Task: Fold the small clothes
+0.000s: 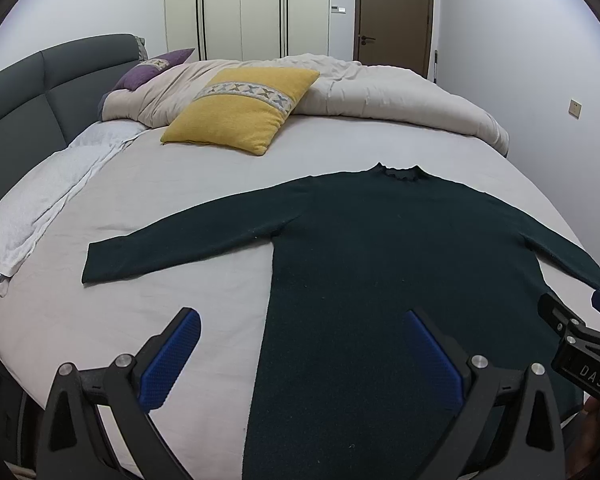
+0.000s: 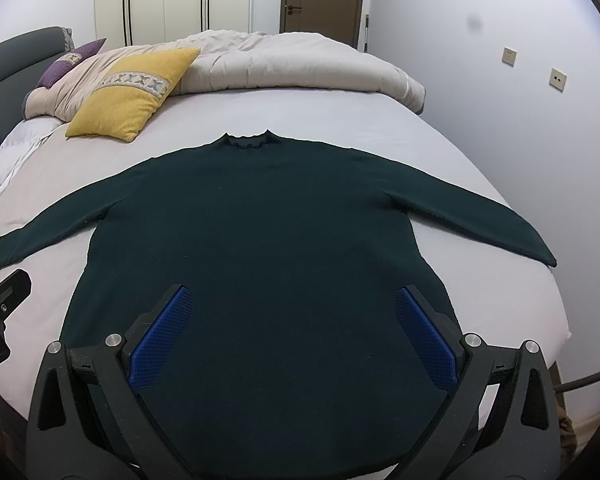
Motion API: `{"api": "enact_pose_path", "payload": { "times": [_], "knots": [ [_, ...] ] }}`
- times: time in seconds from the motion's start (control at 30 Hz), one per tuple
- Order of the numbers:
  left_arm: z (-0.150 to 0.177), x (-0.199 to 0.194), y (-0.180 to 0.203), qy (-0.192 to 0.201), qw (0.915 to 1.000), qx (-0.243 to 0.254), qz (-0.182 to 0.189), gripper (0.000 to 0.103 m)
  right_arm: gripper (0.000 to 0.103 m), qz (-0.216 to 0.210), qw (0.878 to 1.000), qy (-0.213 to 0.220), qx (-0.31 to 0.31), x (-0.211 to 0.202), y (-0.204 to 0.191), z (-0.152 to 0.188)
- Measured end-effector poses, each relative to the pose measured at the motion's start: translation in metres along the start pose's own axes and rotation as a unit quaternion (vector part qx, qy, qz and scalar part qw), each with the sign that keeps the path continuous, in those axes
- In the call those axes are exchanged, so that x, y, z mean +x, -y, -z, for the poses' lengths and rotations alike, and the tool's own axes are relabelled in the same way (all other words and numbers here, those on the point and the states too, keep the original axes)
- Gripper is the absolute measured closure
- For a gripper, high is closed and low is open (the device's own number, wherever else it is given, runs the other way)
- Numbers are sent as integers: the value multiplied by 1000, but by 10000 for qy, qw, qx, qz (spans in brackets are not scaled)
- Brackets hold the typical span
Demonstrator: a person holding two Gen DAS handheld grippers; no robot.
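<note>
Flat on the smooth grey bedsheet, a dark-green knit sweater lies spread; both claws gape wide.

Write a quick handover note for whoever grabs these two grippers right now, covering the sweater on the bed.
Left gripper: open, empty, hovering over the sweater's left hem edge.
Right gripper: open, empty, above the lower body of the sweater.
Dark green sweater: flat on the grey bed sheet, collar away from you, both sleeves spread out sideways. Yellow pillow and duvet lie beyond it, apart from it.
Done: sweater laid out flat.
Left: all folds; likely sleeves in first, then the body.
</note>
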State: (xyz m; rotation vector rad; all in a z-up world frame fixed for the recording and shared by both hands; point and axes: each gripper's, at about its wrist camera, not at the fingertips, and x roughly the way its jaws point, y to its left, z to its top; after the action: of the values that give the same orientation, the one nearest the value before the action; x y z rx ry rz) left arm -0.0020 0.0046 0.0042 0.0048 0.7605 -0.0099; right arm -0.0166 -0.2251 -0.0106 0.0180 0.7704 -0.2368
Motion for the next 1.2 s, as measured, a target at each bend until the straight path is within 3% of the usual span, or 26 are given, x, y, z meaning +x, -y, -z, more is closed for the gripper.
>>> {"api": "enact_pose_path", "payload": {
  "times": [1.2],
  "knots": [
    [0, -1, -1, 8, 10000, -16, 8, 0, 0, -6, 10000, -20, -29, 0, -1, 3]
  ]
}}
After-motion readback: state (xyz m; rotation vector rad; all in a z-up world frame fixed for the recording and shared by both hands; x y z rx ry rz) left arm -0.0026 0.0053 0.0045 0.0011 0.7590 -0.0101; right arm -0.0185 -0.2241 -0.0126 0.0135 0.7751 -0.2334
